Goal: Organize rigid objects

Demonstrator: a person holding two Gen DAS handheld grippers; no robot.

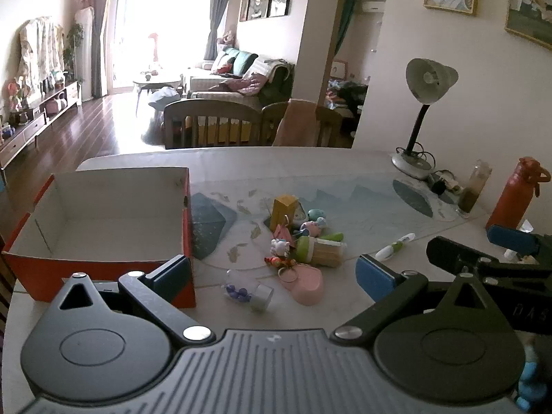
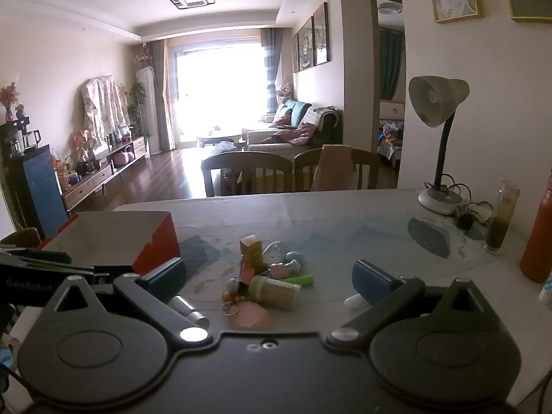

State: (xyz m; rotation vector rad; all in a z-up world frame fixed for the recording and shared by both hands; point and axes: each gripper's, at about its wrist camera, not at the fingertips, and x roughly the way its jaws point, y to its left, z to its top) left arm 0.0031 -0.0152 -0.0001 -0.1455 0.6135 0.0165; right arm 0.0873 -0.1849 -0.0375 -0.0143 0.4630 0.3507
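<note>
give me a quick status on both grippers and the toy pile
Left gripper open, empty. Right gripper open, empty. Toy pile untouched mid-table, red box empty beside it. Nothing blocking the pile.

An open red box (image 1: pixel 103 227) with a white inside is seen empty at the left of the tabletop (image 1: pixel 310 169). Just right of it a cluster of small things is heaped — a yellow carton (image 1: pixel 283 211) standing upright, a white cat figure (image 1: pixel 281 247), a green-capped cylinder of sticks (image 1: pixel 322 249) laid on its side, and a pink dish (image 1: pixel 305 284) nearest the camera. A clear tube of blue beads (image 1: pixel 246 293) with a silver cap is laid beside the dish; a white-and-green pen (image 1: pixel 395 246) is set apart to the right.
</note>
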